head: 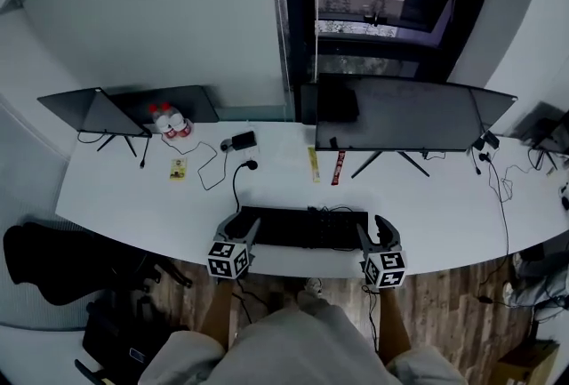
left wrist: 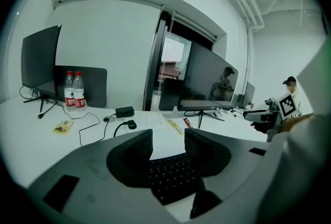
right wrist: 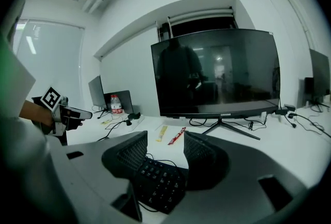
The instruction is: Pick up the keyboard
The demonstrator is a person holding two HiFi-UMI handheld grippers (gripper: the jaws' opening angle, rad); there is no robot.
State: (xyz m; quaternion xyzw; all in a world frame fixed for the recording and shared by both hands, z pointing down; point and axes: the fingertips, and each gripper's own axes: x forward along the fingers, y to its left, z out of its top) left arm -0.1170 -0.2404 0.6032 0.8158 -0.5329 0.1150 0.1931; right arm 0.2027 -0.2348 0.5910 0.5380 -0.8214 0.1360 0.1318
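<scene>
A black keyboard lies near the front edge of the white desk, in front of the large monitor. My left gripper is at its left end and my right gripper at its right end. In the left gripper view the jaws stand apart, and the keyboard's end shows low in the gap, with no pad pressing on it. The right gripper view shows the same: my right gripper is open over the keyboard's other end. Each gripper also sees the other across the desk.
A large dark monitor stands behind the keyboard, and a smaller screen at the far left. Two water bottles, a power adapter with cables, a yellow card and two sachets lie between. A black chair is at lower left.
</scene>
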